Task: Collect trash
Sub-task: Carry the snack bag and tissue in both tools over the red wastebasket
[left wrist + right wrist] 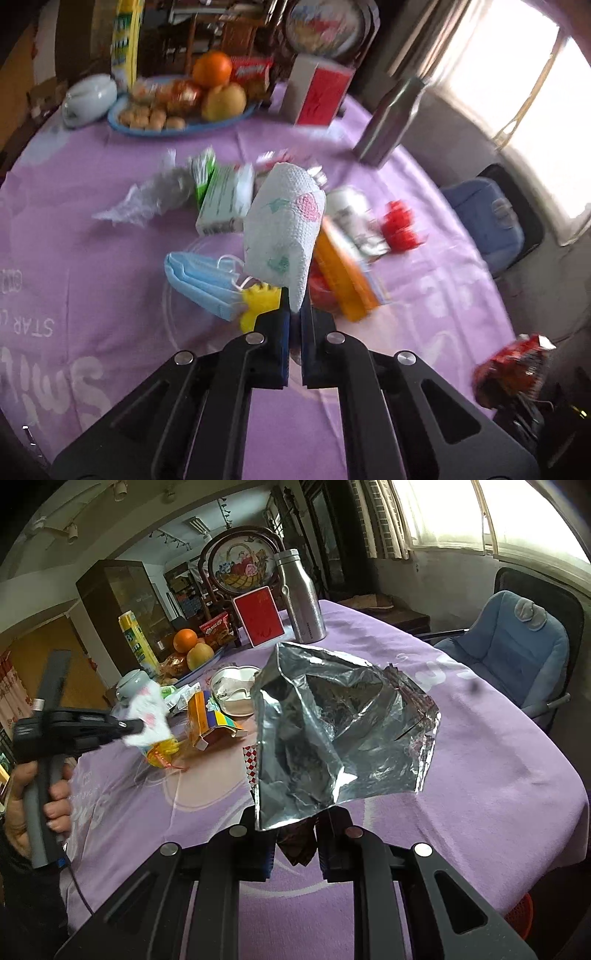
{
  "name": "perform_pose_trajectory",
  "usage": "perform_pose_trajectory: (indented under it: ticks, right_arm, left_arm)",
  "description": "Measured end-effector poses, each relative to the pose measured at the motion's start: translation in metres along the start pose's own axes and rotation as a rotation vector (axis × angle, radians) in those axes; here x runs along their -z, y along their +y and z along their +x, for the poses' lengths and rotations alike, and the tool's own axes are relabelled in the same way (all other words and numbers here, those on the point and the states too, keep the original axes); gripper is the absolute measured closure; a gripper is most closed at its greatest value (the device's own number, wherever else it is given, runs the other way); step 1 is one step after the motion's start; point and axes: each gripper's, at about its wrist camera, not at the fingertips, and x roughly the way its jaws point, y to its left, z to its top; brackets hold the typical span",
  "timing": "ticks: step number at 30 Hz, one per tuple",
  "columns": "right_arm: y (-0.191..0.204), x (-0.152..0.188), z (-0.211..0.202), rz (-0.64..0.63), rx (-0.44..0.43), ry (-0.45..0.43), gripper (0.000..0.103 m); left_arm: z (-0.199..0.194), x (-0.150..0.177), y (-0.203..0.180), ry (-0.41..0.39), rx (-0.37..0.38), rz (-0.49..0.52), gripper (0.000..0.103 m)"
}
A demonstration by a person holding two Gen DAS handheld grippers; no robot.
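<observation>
The left gripper (pixel 295 314) was clamped on the bottom corner of a printed paper towel (pixel 284 229), and the sheet stood up from the jaws, clear of the purple tablecloth (pixel 110 192). That towel looked feather-light and soft; pinched at one edge it drooped and folded over itself, so a corner hold seemed enough, though it could tear or slip if tugged. Seen from the right wrist, the person's hand (pixel 37 805) was wrapped round the grey handle of that gripper, with the towel bunched at its tip.

The right gripper (pixel 295 845) was closed on the lower edge of a foil snack bag (pixel 332 738), its silver inside gaping open and pointing away from the jaws over the table. My read: this was the collecting sack. Thin crinkly foil, light, slick, likely to collapse shut unless held by the rim, which is where the jaws had it.

Just beyond the left jaws lay the rest of the litter: a blue face mask (pixel 199 284) to their left with a yellow plastic piece (pixel 258 306) beside it, an orange carton (pixel 343 273) to their right, a green-and-white box (pixel 221 199) and a crumpled clear wrapper (pixel 147 199) further off. All light, mostly soft or crushable. Further out still stood a steel bottle (pixel 391 118), a red card box (pixel 317 92) and a fruit plate (pixel 147 131), none of which looked like rubbish.
</observation>
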Motion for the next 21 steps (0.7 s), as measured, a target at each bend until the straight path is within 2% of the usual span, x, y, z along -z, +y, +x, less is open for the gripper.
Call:
perform_pose_trajectory:
  ticks: [3, 9, 14, 18, 21]
  right_arm:
    - [0.0, 0.001, -0.001, 0.001, 0.0, -0.004, 0.084]
    - [-0.002, 0.006, -0.013, 0.002, 0.008, -0.036, 0.084]
    - [-0.019, 0.012, -0.036, -0.016, 0.059, -0.075, 0.085]
    - [-0.058, 0.026, -0.068, 0.023, 0.151, -0.109, 0.085]
    - [-0.093, 0.043, -0.093, 0.062, 0.252, -0.11, 0.085]
  left_arm:
    - [-0.023, 0.003, -0.007, -0.04, 0.041, 0.013, 0.098]
    - [-0.058, 0.018, -0.047, -0.097, 0.128, 0.142, 0.098]
    - [-0.054, 0.045, -0.099, -0.046, 0.216, 0.29, 0.098]
    - [-0.042, 0.073, -0.152, 0.009, 0.308, 0.426, 0.098]
    - [-0.029, 0.097, -0.198, 0.07, 0.39, 0.522, 0.098]
